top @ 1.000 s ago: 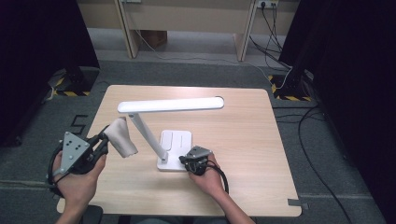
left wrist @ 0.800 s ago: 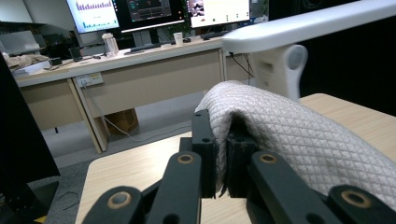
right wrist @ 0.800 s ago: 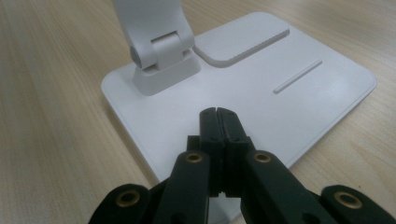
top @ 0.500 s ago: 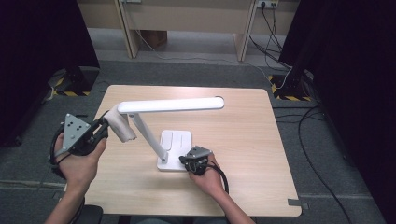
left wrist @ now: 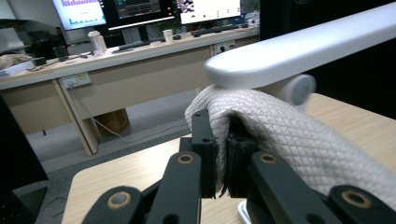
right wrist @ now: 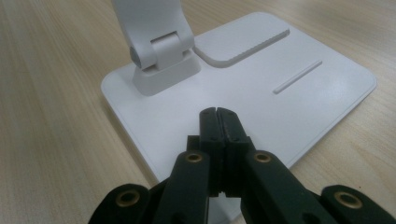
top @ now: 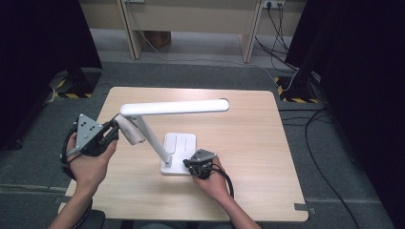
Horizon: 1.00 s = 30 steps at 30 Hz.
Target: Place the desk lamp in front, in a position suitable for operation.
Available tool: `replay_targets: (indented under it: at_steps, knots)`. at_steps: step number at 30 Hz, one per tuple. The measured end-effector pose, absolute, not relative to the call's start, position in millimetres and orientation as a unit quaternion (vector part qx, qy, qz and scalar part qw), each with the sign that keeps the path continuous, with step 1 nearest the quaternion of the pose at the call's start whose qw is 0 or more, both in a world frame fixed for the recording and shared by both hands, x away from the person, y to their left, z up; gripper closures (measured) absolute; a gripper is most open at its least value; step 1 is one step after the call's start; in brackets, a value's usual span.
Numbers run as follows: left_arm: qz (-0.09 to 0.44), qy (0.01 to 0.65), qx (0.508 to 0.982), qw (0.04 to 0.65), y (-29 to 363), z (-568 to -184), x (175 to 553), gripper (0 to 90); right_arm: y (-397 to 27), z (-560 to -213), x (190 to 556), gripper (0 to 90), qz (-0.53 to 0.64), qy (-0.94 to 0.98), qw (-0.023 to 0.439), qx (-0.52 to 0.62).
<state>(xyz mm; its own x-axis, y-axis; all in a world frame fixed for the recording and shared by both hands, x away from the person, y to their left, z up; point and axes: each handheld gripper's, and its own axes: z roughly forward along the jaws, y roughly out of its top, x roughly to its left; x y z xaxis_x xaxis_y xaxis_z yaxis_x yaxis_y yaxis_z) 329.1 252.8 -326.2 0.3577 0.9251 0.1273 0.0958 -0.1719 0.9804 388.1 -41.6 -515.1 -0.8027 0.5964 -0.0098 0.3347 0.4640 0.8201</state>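
The cloth [top: 130,130], clamped in the left gripper [top: 114,132], had been carried up to the lamp [top: 174,107] head's end; the right gripper [top: 190,165] was kept closed, empty, on the lamp base [top: 180,145].

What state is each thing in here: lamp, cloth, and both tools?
Desk lamp: unfolded, arm raised, head level above the table, base flat on the table.
Lamp base: flat, right tool's closed tips over it.
Cloth: bunched, clamped in the left tool, pressed against the hinge end of the lamp head.
Left tool: shut on the cloth.
Right tool: shut, nothing between its tips.
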Motion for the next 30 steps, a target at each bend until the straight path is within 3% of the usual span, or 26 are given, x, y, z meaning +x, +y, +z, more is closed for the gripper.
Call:
replay_targets:
  at_steps: [30]
  knots:
    - [0.428,0.382,0.669,0.473,236.8,-337.9,335.1,84.7,-41.5,-515.1,388.0,90.0,0.438,0.842,0.149,0.276]
